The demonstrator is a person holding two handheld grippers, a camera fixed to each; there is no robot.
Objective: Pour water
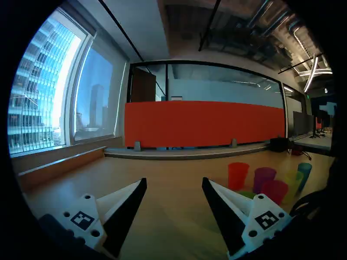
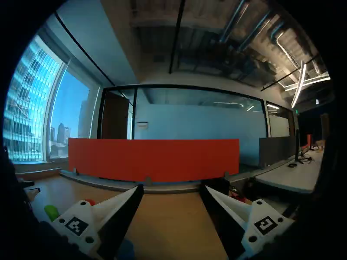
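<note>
In the left gripper view my left gripper (image 1: 174, 184) is open over the wooden table (image 1: 173, 173), nothing between its fingers. To its right stands a cluster of coloured cups: an orange cup (image 1: 238, 175), a purple cup (image 1: 263, 178), a pink cup (image 1: 275, 191), a yellow-green cup (image 1: 294, 181) and a teal cup (image 1: 304, 171). In the right gripper view my right gripper (image 2: 171, 188) is open above the table (image 2: 173, 221), empty. At its lower left peek a green rim (image 2: 51, 212), a small red bit (image 2: 90, 202) and a blue shape (image 2: 126, 249), partly hidden by the finger.
A red divider panel (image 1: 204, 123) runs along the table's far edge, with a glass-walled room behind. Large windows (image 1: 43, 108) line the left side. Other desks with monitors (image 2: 295, 169) stand at the right.
</note>
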